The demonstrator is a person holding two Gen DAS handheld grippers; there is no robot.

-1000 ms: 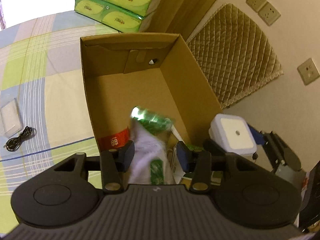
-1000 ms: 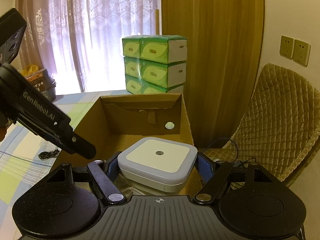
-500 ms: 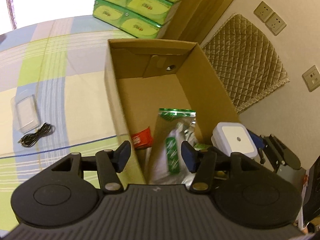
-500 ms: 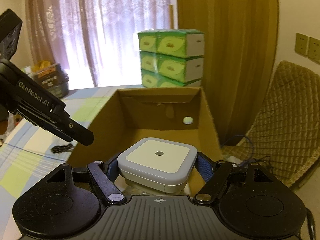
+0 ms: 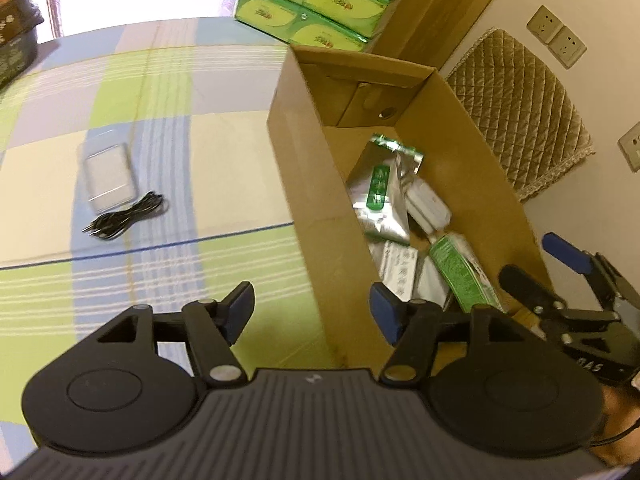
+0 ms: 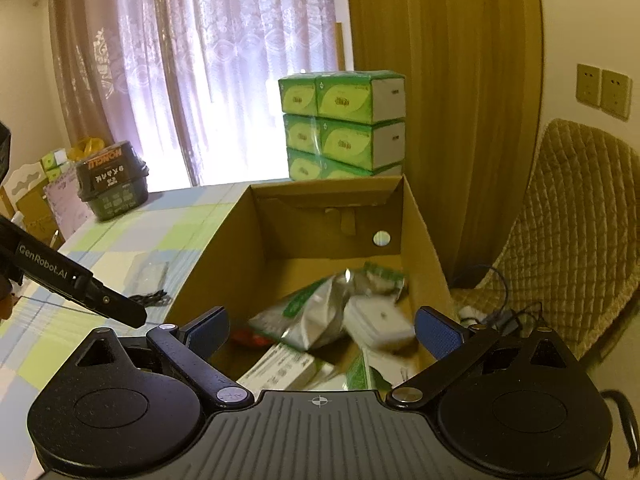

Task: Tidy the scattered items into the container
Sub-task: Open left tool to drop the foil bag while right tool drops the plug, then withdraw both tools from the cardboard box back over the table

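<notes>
step: drop-off done — both tongs, left [image 5: 312, 312] and right [image 6: 320, 334], gaping, empty | brown cardboard box [image 5: 496, 184] holds silver-green pouch [image 5: 380, 196], white square nightlight [image 6: 380, 320] | next: left to coiled black cable [image 5: 124, 220], 10 o'clock on desk [image 5: 200, 128]

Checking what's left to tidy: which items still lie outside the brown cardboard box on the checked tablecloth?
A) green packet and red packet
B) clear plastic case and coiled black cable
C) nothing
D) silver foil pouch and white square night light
B: the clear plastic case and coiled black cable lie on the checked tablecloth, left of the brown cardboard box.

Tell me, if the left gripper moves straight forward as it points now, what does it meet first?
Probably the cardboard box: its near left wall lies between the open fingers of the left gripper, straight ahead. Depth is hard to judge.
</notes>
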